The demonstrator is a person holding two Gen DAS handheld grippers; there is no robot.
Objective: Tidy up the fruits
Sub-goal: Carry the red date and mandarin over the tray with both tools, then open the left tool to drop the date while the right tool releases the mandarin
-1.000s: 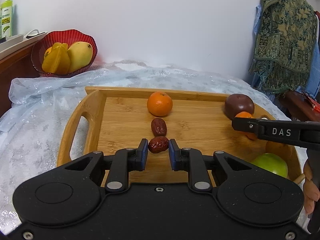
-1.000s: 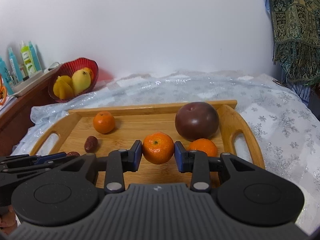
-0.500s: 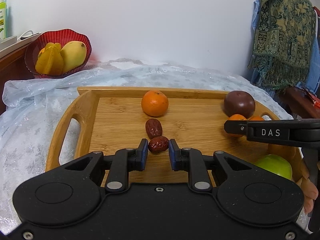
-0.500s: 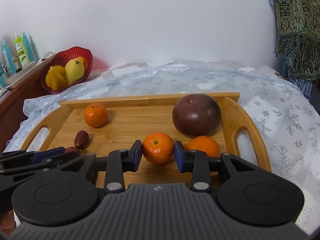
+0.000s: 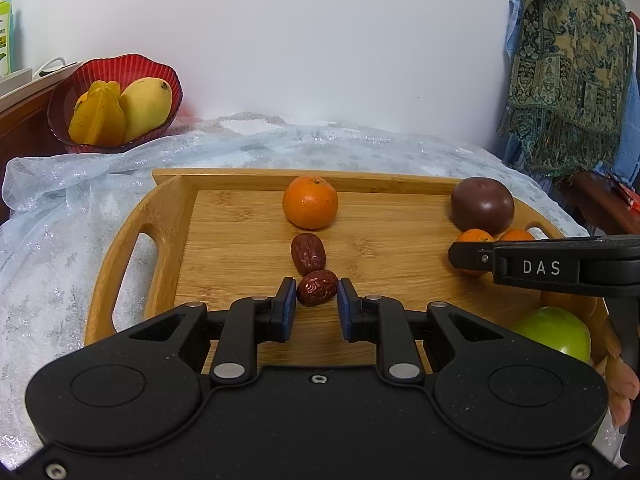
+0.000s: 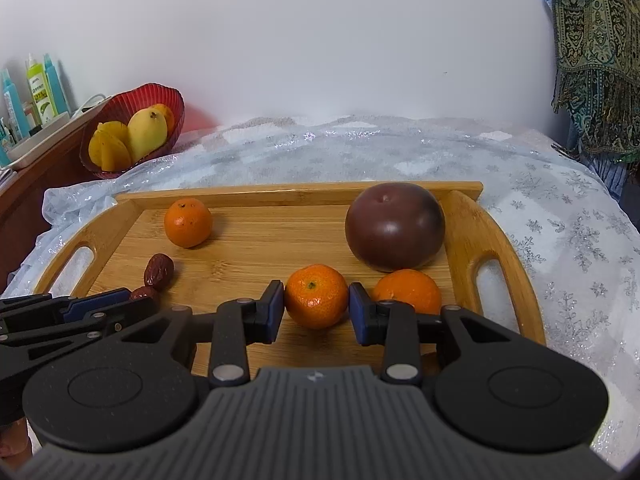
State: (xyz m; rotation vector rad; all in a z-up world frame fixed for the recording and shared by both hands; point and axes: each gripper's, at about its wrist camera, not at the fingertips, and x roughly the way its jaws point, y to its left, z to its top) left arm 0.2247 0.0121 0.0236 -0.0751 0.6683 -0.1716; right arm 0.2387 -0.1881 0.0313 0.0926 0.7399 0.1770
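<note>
Fruits: lying loose on a bamboo tray (image 6: 490,236), two of them being gripped at this moment.
Left gripper (image 5: 317,300): clenching a wrinkled red date (image 5: 317,287) by its sides, low over the tray's near middle.
Right gripper (image 6: 316,303): clamping a small mandarin (image 6: 316,295) across its widest part, near the tray's right end.
Nearest neighbours: a second date (image 5: 308,253) is touching the held one on its far side; a second mandarin (image 6: 408,290) is sitting just right of the held one, beside the pad.
Farther out: a third mandarin (image 5: 310,202) is resting by the far wall; a dark purple round fruit (image 6: 395,227) is standing at the far right; a green fruit (image 5: 554,334) is showing at the near right edge (left view only).
Handling, date: probably light, soft and leathery; the wrinkled skin is giving good purchase, so a gentle pinch across the short axis should be enough.
Handling, mandarin: likely light, with thin yielding peel; hold at the equator, since squeezing harder is risking bruising (a round fruit may roll once released).
Count on tray: three mandarins, two dates, one purple fruit, one green fruit.
Off tray: a red bowl (image 6: 132,100) is holding yellow fruits, well apart at the back left.
</note>
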